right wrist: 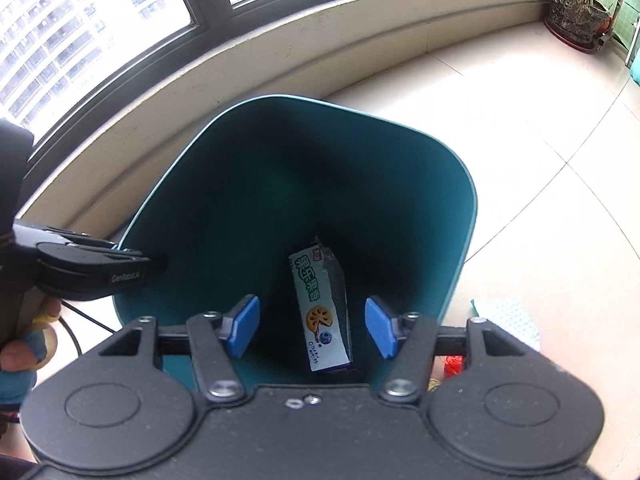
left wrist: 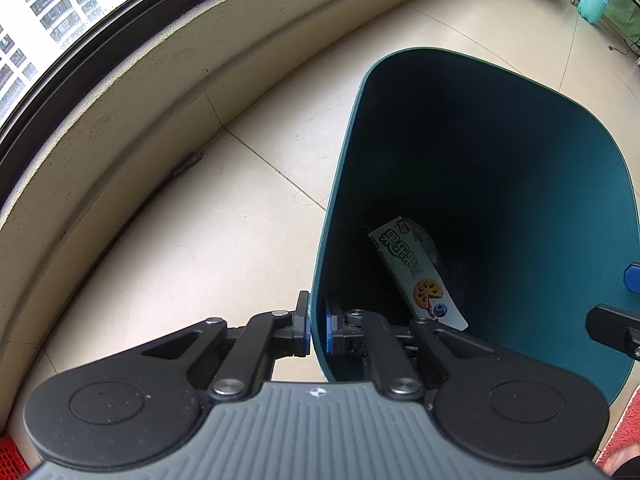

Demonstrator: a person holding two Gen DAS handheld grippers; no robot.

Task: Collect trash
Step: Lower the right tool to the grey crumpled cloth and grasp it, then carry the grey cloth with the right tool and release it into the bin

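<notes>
A teal trash bin [left wrist: 520, 200] stands on the tiled floor, also in the right wrist view [right wrist: 280, 184]. A white snack box [left wrist: 416, 272] with a cookie picture lies inside it, also in the right wrist view [right wrist: 324, 312]. My left gripper [left wrist: 318, 330] is shut on the bin's near-left wall, one pad outside and one inside. My right gripper [right wrist: 312, 326] is open and empty above the bin's mouth, the box below between its blue pads [right wrist: 244, 324]. The left gripper shows from the side in the right wrist view [right wrist: 100, 268].
A low beige wall [left wrist: 120, 112] with windows curves behind the bin. A potted plant [right wrist: 576, 12] and a teal bottle [left wrist: 594, 2] stand at the far right. A patterned cloth [right wrist: 504, 316] and small red item [right wrist: 454, 364] lie right of the bin.
</notes>
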